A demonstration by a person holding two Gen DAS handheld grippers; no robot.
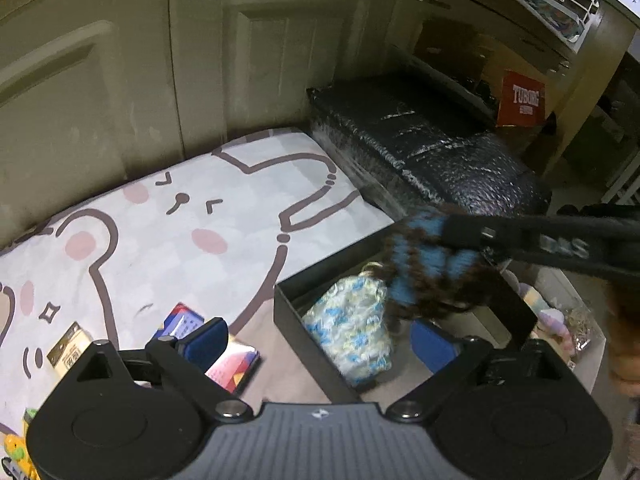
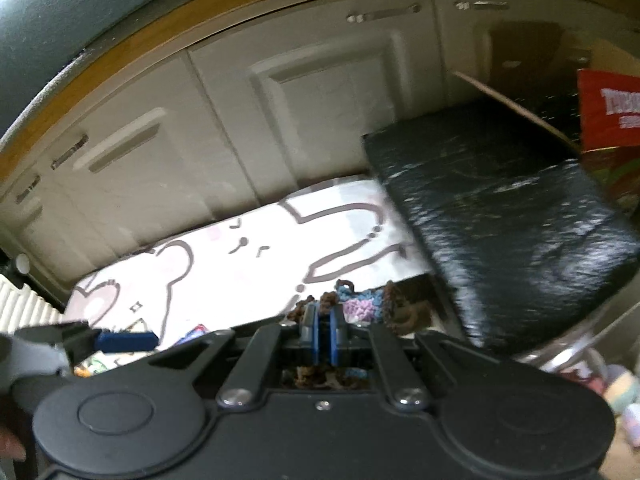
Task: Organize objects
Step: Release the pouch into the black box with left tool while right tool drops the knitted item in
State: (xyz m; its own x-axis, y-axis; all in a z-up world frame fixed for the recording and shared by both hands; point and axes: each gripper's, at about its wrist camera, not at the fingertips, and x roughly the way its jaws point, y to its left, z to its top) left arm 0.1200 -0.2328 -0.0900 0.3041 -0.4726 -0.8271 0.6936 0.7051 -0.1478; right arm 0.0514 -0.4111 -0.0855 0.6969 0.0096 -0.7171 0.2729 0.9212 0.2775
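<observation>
Over black box (image 1: 516, 312), right hand-held gripper (image 2: 324, 334) clamped on crochet piece (image 1: 424, 268).

The right wrist view is motion-blurred throughout; the red sign (image 2: 612, 112) is cut by the right edge and its lettering is unreadable there. The crocheted piece (image 2: 360, 304) is largely hidden behind the right gripper (image 2: 324, 330), so its shape cannot be judged. In the left wrist view, the left gripper (image 1: 320, 342) covers part of the coloured booklet (image 1: 234, 364) near the mat's (image 1: 180, 216) front edge. The black box (image 1: 288, 312) has its front wall hidden. Small items (image 1: 560, 320) beyond the box's right wall are too blurred to identify.
</observation>
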